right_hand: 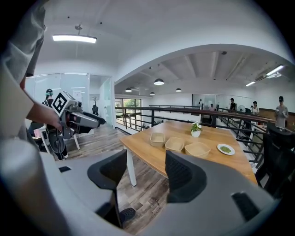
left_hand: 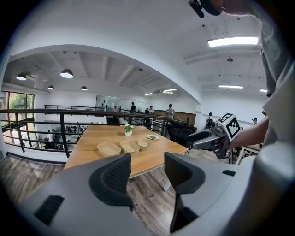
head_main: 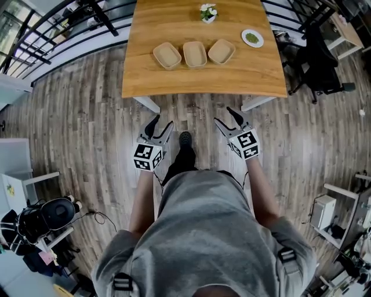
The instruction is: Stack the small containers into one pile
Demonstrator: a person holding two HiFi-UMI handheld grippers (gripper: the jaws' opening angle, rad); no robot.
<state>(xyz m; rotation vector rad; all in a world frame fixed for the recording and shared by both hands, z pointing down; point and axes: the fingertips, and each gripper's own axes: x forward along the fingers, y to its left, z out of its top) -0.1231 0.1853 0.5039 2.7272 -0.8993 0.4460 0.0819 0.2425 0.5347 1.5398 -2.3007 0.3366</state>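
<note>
My left gripper [head_main: 161, 123] and my right gripper [head_main: 226, 116] hang over the floor, both gaping wide with nothing between the jaws. They are well short of the light wooden table [head_main: 174, 84] ahead. On it, beyond both tools, the shallow beige rounded containers [head_main: 195, 53] sit side by side, unstacked. I judge these light, thin-walled trays may skid or buckle under a hard pinch or nest crooked. Reaching for the rightmost could also clip the small white round plate [head_main: 252, 38] near it. I count two grippers, three containers, one plate, one small white potted plant [head_main: 207, 13] and one table.
</note>
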